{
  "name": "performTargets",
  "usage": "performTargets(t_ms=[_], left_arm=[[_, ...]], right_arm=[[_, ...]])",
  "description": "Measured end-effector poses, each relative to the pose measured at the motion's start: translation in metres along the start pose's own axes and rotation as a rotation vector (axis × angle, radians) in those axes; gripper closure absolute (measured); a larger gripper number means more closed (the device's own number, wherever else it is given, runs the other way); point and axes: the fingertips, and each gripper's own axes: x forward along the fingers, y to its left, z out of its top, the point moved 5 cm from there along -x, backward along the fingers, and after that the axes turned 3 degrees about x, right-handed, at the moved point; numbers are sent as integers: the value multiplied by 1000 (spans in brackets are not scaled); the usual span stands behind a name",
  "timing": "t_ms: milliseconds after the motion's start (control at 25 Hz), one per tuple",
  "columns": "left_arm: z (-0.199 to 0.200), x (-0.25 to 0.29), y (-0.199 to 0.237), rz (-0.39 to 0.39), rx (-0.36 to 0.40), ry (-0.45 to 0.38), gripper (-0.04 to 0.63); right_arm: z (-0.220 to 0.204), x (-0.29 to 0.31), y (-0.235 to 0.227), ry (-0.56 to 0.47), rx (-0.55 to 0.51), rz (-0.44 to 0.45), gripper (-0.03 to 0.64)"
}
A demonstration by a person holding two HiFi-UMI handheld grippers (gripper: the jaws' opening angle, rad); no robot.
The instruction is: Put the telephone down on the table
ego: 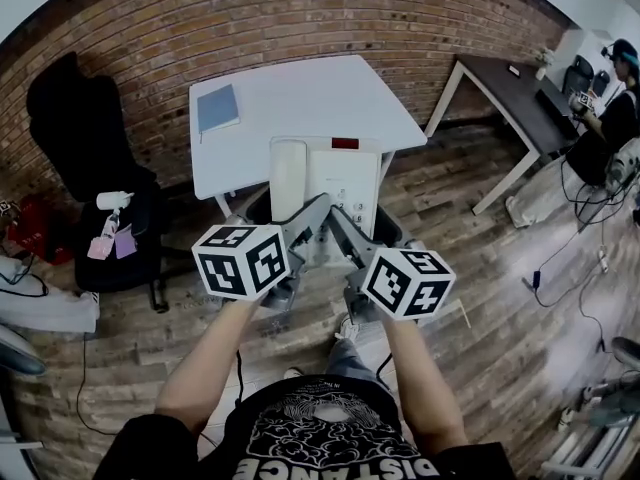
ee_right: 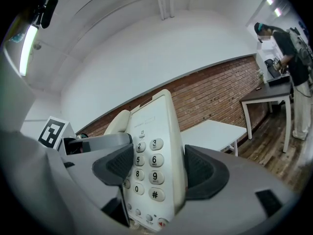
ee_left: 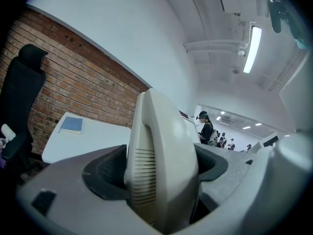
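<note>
right now the telephone [ego: 325, 183] is up in the air, held by both tongs at once. it does not sit on the white desk [ego: 300, 93] yet. from the head view its far end lies over the near edge of that desk, and the wood floor [ego: 480, 298] is below it.

the left tongs [ee_left: 161, 170] are spread wide, and their dark pads [ee_left: 105, 173] press on the side with the cream handset [ee_left: 164, 146]. the right tongs [ee_right: 156, 168] are spread wide too, and they squeeze the side with the buttons [ee_right: 149, 168]. on the buttons you can read 2, 3, 5, 6, 8, 9, 0 and #. there is a small label above them, but its print is too tiny to read. a little red patch [ego: 345, 143] sits at the far end of the telephone.

each of the tongs has a cube with black and white squares on it. a blue book [ego: 218, 108] lies on the far left part of the desk. a black chair [ego: 85, 128] stands to the left by the brick wall [ego: 260, 18]. a dark desk [ego: 505, 88] stands well off to the right, with a person [ego: 615, 108] beside it. the holder's black shirt [ego: 330, 438] has white letters that look like "distance".
</note>
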Motion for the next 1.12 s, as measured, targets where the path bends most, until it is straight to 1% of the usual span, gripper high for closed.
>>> performTargets(t_ms=[160, 440, 680, 880, 1120], left_arm=[[6, 42, 5, 9, 2, 5, 198], [24, 126, 11, 35, -9, 14, 198], [29, 189, 8, 63, -20, 23, 198], [29, 226, 6, 93, -31, 28, 198], [30, 248, 10, 147, -45, 23, 198]], right_arm=[[17, 23, -32, 3, 8, 9, 304], [58, 68, -98, 25, 17, 25, 304], [84, 93, -153, 50, 28, 44, 304], [99, 109, -187, 71, 35, 65, 304], [107, 128, -207, 106, 38, 110, 304]])
